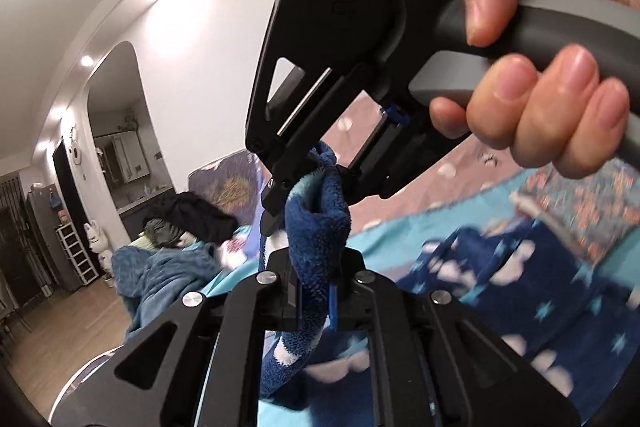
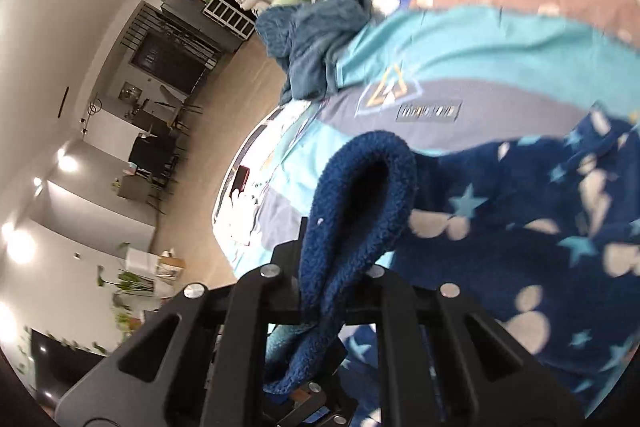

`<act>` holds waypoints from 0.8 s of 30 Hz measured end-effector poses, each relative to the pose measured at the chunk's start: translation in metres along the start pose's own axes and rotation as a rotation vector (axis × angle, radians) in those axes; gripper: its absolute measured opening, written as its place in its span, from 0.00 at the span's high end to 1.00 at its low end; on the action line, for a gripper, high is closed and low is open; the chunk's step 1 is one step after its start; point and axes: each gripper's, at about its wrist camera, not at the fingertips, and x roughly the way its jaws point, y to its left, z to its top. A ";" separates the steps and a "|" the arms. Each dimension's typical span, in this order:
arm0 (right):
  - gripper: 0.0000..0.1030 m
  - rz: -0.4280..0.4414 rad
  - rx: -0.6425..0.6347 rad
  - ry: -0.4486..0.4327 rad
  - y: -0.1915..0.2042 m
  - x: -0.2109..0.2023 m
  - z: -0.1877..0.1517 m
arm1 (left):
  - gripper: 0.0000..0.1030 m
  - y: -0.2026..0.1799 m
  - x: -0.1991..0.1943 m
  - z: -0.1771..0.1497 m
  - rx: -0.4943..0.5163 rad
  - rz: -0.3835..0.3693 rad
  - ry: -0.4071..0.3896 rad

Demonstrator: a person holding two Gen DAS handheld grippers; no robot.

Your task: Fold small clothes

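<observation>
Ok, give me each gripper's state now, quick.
Left gripper: shut on the blue fleece garment.
Right gripper: shut on the same blue fleece garment.

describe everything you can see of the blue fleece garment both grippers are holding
The blue fleece garment is dark navy, fluffy, printed with light blue stars and whitish blobs. A plain rolled hem edge is pinched by both the left hand-held gripper and the right hand-held gripper, bunched into a loop. The rest trails toward the turquoise bed cover, blurred.
</observation>
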 end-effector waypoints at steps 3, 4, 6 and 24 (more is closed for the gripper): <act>0.90 -0.046 -0.020 -0.002 -0.006 -0.030 0.000 | 0.91 -0.018 -0.002 0.020 -0.021 -0.030 -0.016; 0.90 -0.058 -0.021 0.000 -0.009 -0.036 -0.002 | 0.91 -0.026 -0.003 0.023 -0.026 -0.039 -0.021; 0.90 -0.094 -0.027 0.001 -0.016 -0.050 -0.004 | 0.90 -0.038 -0.002 0.028 -0.033 -0.057 -0.022; 0.90 -0.204 0.228 0.081 -0.223 -0.021 -0.070 | 0.83 -0.172 0.053 -0.044 0.098 -0.408 0.292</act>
